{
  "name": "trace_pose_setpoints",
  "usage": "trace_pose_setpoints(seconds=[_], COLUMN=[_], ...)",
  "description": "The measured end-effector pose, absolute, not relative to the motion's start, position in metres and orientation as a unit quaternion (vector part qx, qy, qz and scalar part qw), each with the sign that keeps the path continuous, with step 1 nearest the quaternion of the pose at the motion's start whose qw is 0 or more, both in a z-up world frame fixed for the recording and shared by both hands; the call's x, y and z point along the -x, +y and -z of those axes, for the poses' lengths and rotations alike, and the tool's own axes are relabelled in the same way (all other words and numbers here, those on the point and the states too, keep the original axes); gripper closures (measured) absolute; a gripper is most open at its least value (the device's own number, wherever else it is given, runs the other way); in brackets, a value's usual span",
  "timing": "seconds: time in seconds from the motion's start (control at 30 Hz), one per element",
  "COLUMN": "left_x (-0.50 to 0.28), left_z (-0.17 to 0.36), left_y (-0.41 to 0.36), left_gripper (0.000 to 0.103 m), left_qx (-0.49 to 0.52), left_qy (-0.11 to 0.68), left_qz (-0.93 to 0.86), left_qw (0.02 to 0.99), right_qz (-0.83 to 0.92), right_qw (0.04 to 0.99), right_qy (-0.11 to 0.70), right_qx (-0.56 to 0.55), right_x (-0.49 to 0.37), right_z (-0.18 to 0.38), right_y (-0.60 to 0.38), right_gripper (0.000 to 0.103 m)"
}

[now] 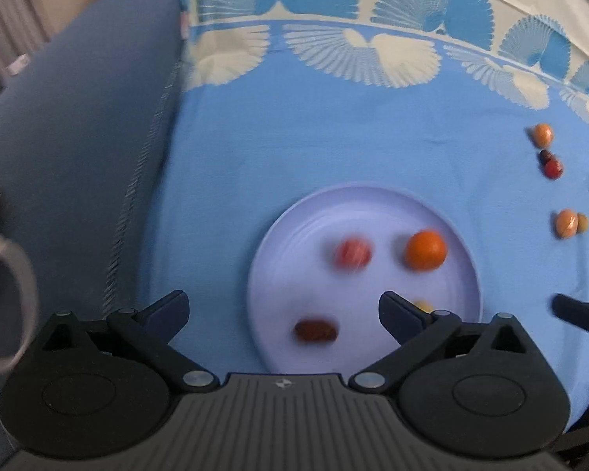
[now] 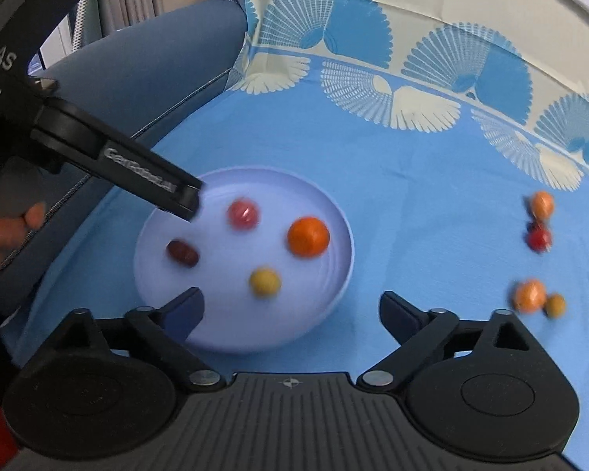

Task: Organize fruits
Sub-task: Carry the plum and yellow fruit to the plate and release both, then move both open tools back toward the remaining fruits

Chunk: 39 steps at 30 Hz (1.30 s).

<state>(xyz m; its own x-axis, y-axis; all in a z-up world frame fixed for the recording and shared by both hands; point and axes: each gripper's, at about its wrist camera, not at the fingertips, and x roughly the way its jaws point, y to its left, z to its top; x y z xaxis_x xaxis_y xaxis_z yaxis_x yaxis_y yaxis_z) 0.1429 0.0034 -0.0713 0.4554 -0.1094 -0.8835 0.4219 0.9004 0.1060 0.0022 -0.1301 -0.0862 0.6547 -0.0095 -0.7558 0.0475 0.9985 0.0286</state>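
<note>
Both pairs of tongs stand wide and hold nothing. The left tongs (image 1: 282, 310) hover over the near half of the pale plate (image 1: 463, 259), and the right tongs (image 2: 292, 310) hang above the plate's near right rim, the left tool's arm reaching in over the plate's far left side in the right wrist view.

The plate (image 2: 341, 235) lies on a blue cloth (image 2: 412, 196) with a cream fan border, which covers the surface. A grey-blue padded chair or sofa (image 1: 78, 137) runs along its left edge. Four fruits are gathered on the plate:
- an orange (image 2: 308, 236) toward its right side
- a pink-red round fruit (image 2: 243, 213) toward its far side
- a dark red oblong fruit (image 2: 182, 253) at its left
- a small yellow fruit (image 2: 265, 282) nearest the right tongs

The pictures are blurred, so the kinds of fruit cannot be told more closely.

The rest sit loose on the cloth near the right edge of the surface, well apart from the plate: a small orange fruit (image 2: 541, 203) touching a red one (image 2: 539, 238), and, nearer, another orange fruit (image 2: 529, 295) touching a small yellowish one (image 2: 555, 305).

The task looks about half done, the plate serving as the collecting place. The spread tongs suit a fresh reach. The right tongs lie closest to the loose pairs, so the next grasp probably falls to them. Touching neighbours may roll when one is pinched.
</note>
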Motion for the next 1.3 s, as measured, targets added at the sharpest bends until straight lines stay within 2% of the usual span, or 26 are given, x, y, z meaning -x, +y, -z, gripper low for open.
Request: trace_pose_setpoints(seconds=[0.17, 0.33, 0.63, 1.0, 1.3], left_x=[-0.093, -0.049, -0.004, 0.016, 0.013], left_z=[0.066, 0.071, 0.032, 0.013, 0.009], left_y=[0.033, 0.041, 0.039, 0.036, 0.033], left_gripper=[0.0, 0.0, 0.0, 0.0, 0.0], left_qx=[-0.159, -0.168, -0.179, -0.182, -0.163], left_qy=[0.522, 0.55, 0.49, 0.464, 0.472], left_qz=[0.127, 0.119, 0.131, 0.142, 0.145], left_qw=[0.828, 0.809, 0.843, 0.855, 0.854], right_qz=[0.009, 0.011, 0.037, 0.049, 0.073], right_qw=[0.901, 0.914, 0.935, 0.943, 0.941], right_qy=[0.432, 0.406, 0.352, 0.33, 0.33], right_qx=[-0.037, -0.02, -0.013, -0.004, -0.025], right_x=[0.045, 0.073, 0.116, 0.132, 0.135], right_z=[0.077, 0.059, 0.028, 0.016, 0.02], right_y=[-0.114, -0.097, -0.095, -0.092, -0.102], right_gripper=[0.001, 0.001, 0.001, 0.001, 0.001])
